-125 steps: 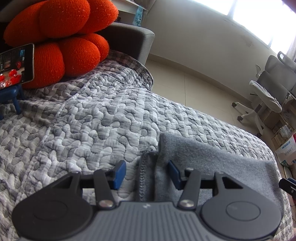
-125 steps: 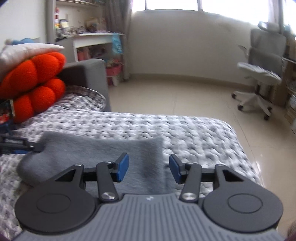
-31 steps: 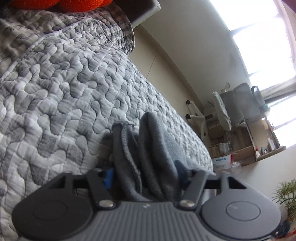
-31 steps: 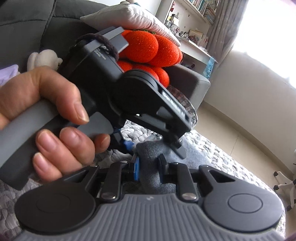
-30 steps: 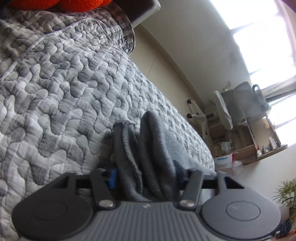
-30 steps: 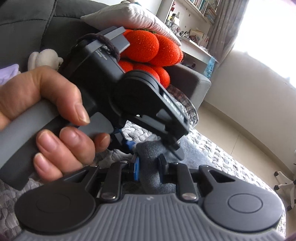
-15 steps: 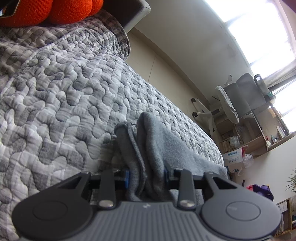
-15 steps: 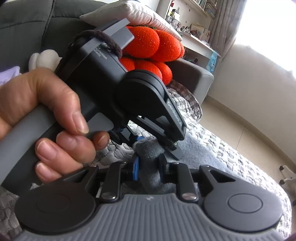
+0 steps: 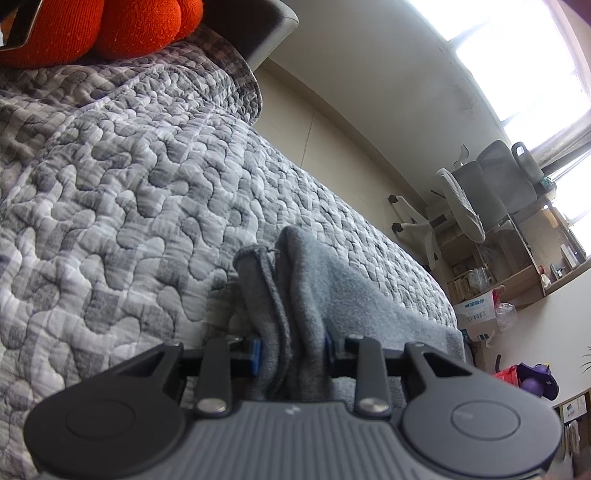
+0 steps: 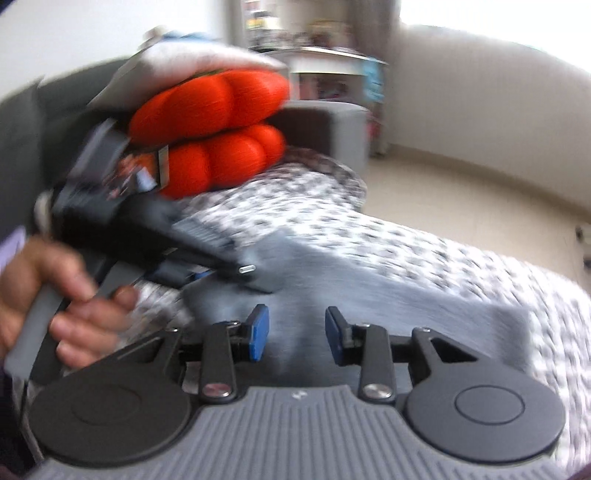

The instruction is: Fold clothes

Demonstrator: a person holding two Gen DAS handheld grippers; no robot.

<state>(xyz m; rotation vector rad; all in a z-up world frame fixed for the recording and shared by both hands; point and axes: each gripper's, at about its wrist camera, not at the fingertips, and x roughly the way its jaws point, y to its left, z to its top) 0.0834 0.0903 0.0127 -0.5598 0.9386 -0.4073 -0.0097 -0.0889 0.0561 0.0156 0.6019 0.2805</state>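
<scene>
The grey fleece garment lies on the quilted bed cover, well short of the orange cushion at the head end. Looks like mid-fold: one bunched end is gathered up and pinned while the other side lets go. Next move probably calls for a fresh grab on a free edge to lay it flat. Left hand-held gripper is clamped on the bunched fleece, pads pressing both sides. Right hand-held gripper is opening, pads clear of the cloth, nothing between them
</scene>
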